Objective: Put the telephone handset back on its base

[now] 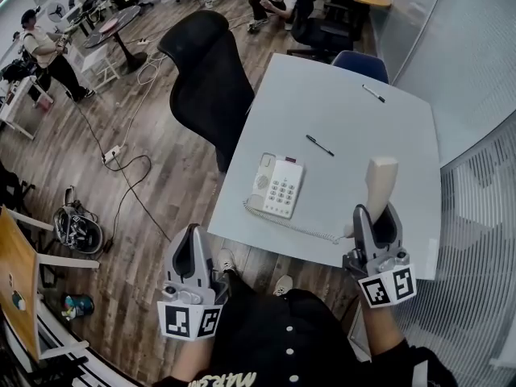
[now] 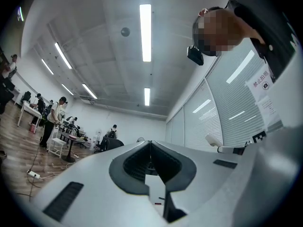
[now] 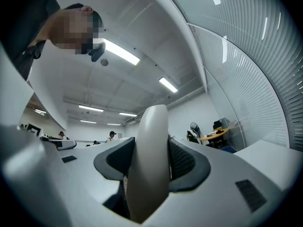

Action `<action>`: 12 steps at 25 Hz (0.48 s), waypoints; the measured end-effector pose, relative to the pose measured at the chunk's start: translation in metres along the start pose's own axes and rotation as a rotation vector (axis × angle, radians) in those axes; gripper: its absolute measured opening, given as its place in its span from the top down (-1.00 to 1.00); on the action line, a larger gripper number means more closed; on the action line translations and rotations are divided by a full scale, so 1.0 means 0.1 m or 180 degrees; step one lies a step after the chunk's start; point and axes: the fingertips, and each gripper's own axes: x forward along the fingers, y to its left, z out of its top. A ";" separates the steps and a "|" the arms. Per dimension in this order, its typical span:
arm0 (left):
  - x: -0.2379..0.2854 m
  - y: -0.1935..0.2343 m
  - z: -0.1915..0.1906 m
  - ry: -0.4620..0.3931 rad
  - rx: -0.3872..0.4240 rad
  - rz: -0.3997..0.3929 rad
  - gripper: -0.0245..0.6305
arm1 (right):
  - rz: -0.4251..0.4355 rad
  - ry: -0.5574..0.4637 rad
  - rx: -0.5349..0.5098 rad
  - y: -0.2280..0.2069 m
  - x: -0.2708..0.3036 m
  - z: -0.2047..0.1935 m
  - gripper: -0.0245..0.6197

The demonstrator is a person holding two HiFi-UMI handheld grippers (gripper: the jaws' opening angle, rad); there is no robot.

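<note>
- Handset (image 1: 379, 185) stands upright, clenched in my right gripper (image 1: 378, 213) above the near right part of the worktop (image 1: 363, 119), its top sticking out past the fingertips.
- My left gripper (image 1: 192, 236) is closed on nothing, off the near left corner.
- Coiled cord (image 1: 294, 226) trails left; I judge it could snag, or tug the base (image 1: 278, 185) askew.
- That base lies left of the handset, well apart; a tilted set-down might miss its cradle.

White table (image 1: 347, 107) bearing telephone base (image 1: 278, 185), near pen (image 1: 319, 145), far pen (image 1: 373, 93)
</note>
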 end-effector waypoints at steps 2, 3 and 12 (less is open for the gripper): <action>0.07 0.08 0.04 -0.0005 0.0000 -0.0032 0.87 | -0.0017 -0.0022 -0.0004 0.05 0.08 0.01 0.20; 0.11 0.12 0.06 -0.0008 -0.0001 -0.0050 0.88 | -0.0026 -0.0030 -0.0009 0.07 0.11 0.02 0.20; 0.35 0.42 0.04 0.0043 -0.0048 -0.0181 0.88 | -0.0163 0.0009 -0.0011 0.20 0.36 -0.12 0.20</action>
